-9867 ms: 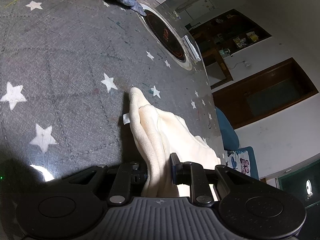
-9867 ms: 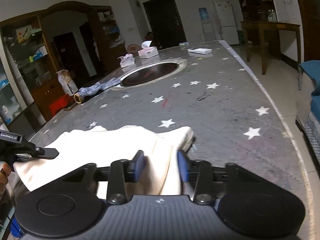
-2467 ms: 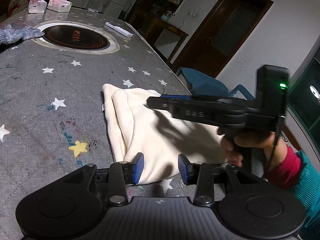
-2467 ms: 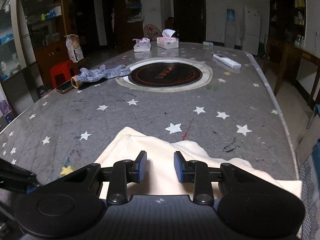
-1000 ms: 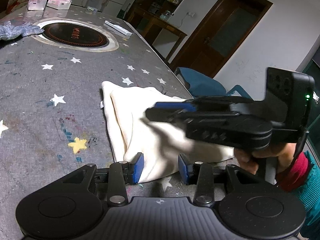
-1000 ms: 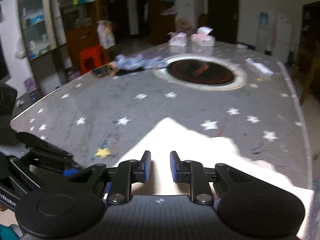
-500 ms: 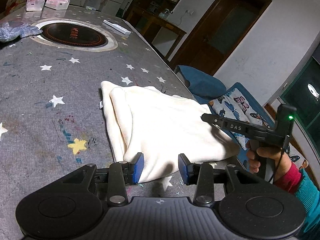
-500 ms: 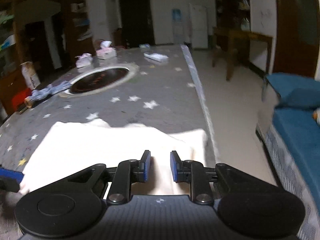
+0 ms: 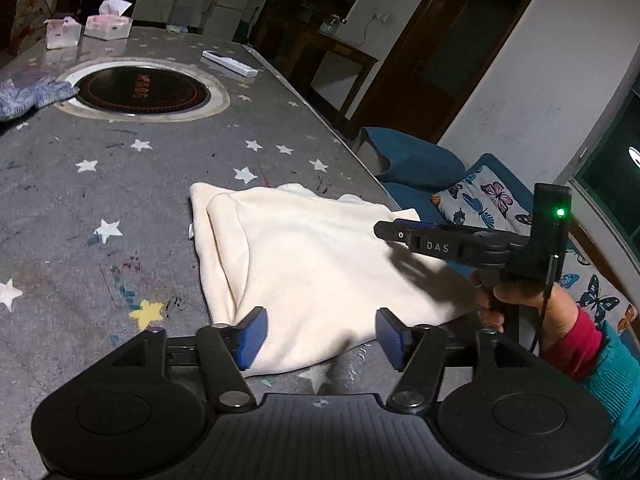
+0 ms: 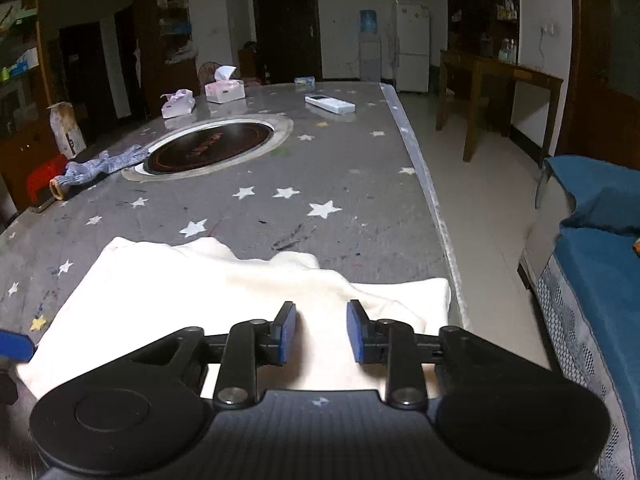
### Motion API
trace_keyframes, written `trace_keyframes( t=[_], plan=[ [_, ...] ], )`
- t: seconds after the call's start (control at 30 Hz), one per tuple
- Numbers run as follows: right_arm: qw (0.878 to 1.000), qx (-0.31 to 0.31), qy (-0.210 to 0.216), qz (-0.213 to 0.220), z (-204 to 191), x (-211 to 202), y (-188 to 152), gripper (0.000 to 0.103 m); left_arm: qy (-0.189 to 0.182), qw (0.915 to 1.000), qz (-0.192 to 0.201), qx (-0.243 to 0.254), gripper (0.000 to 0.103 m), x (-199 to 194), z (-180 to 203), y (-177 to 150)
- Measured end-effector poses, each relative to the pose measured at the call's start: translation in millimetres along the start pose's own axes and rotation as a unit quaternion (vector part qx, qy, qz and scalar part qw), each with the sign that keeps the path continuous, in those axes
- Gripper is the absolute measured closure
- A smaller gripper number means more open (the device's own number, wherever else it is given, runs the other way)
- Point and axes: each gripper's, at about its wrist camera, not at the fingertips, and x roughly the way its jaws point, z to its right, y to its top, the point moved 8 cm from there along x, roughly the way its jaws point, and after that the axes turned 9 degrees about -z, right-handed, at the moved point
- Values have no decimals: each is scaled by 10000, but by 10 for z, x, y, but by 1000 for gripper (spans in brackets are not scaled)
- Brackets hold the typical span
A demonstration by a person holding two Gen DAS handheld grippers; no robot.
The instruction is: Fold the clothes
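Left wrist view: we see the cream garment (image 9: 320,264) lying just ahead of our left gripper (image 9: 318,334), whose jaws are spread and empty.
Right gripper (image 10: 320,332): jaws parted, nothing between them, poised over the garment's near edge.
Garment state: doubled into a compact rectangle, layered edges showing on the side left of the left jaws, one corner at the table edge.
Progress: we judge at least one fold is in; whether another fold or only smoothing remains, we cannot tell.
Surface: grey star-printed table (image 9: 100,208); round burner inset (image 10: 208,148), blue-grey sock (image 10: 100,164) and tissue boxes (image 10: 224,90) well beyond the jaws.
Room: dim, dark doors, fridge (image 10: 412,46), blue sofa (image 10: 600,248) right of the right jaws.
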Motion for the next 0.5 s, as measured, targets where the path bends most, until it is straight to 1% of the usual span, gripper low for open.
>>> trace_keyframes(
  t=[0.03, 0.2, 0.3, 0.5],
  plan=[
    [10000, -26, 32, 28, -21, -34, -9, 65, 25, 10000, 4, 9, 33, -2, 9, 2],
    [9999, -80, 13, 76, -98, -205, -31, 62, 111, 9999, 47, 52, 27, -10, 63, 9],
    [9999, -87, 25, 119, -143, -293, -49, 51, 154, 9998, 85, 84, 22, -26, 100, 5],
    [9998, -49, -41, 209, -188, -448, -127, 50, 223, 9995, 143, 165, 18, -75, 171, -25]
  ],
)
